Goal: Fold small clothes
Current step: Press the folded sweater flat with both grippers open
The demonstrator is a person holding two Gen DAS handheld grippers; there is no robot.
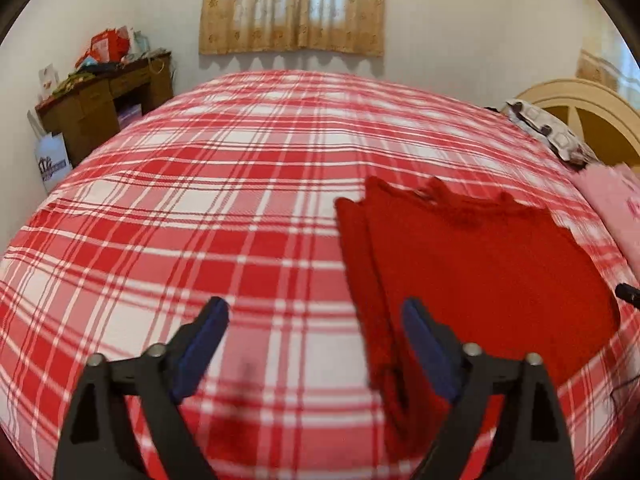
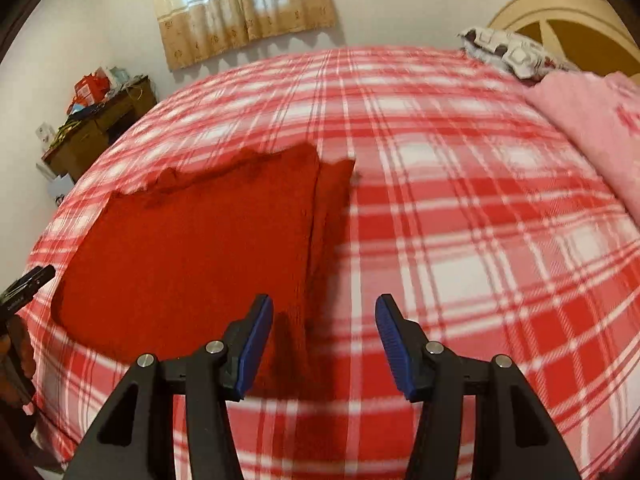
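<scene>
A red knitted garment (image 1: 480, 268) lies flat on the red and white plaid bed, partly folded with its side edges turned in. It also shows in the right wrist view (image 2: 192, 252). My left gripper (image 1: 316, 312) is open and empty, hovering above the garment's left edge. My right gripper (image 2: 324, 312) is open and empty, hovering above the garment's right edge. The tip of the right gripper shows at the right edge of the left wrist view (image 1: 628, 292), and the left gripper shows at the left edge of the right wrist view (image 2: 24, 288).
The plaid bed cover (image 1: 220, 200) fills both views. A pink cloth (image 2: 592, 128) and a patterned pillow (image 2: 508, 52) lie by the cream headboard (image 2: 560, 4). A cluttered wooden desk (image 1: 108, 96) stands at the far left wall under a curtained window (image 1: 292, 4).
</scene>
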